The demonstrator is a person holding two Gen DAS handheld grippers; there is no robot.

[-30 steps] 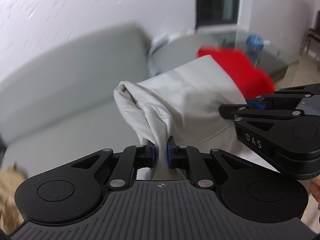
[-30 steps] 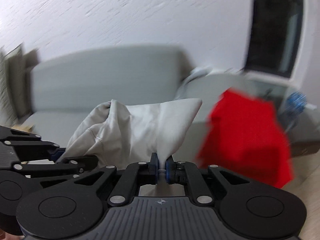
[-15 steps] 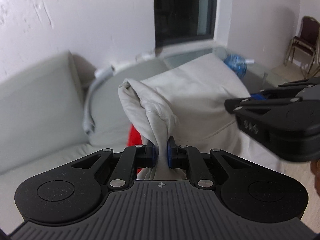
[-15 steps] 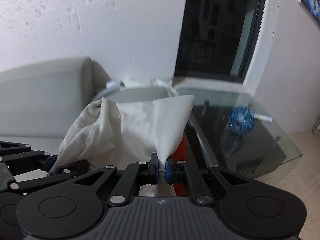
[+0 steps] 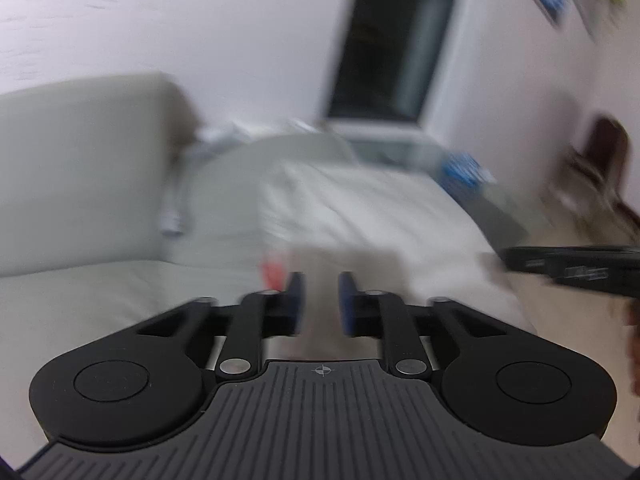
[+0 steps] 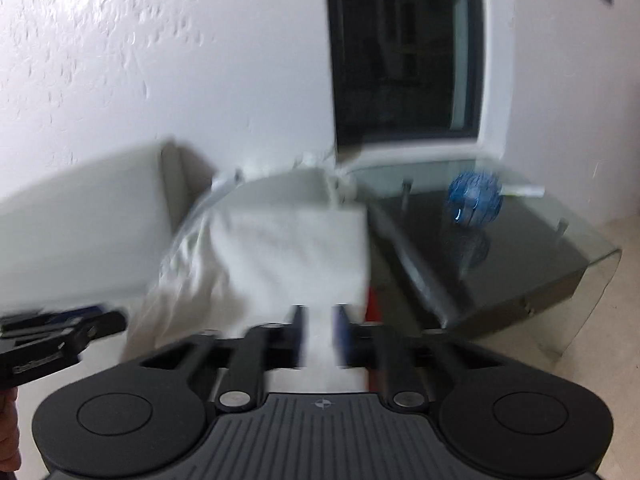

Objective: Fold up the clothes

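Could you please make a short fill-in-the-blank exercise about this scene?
1. The jaws of the left gripper are ____.
2. The light grey garment lies on the ____.
3. The ball on the glass table is ____ in colour.

Missing words: open; sofa; blue

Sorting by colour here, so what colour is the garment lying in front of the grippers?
Off-white, a pale cream. The garment shows best in the right wrist view.

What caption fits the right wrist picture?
Open right gripper above a folded white cloth garment, beside a glass table.
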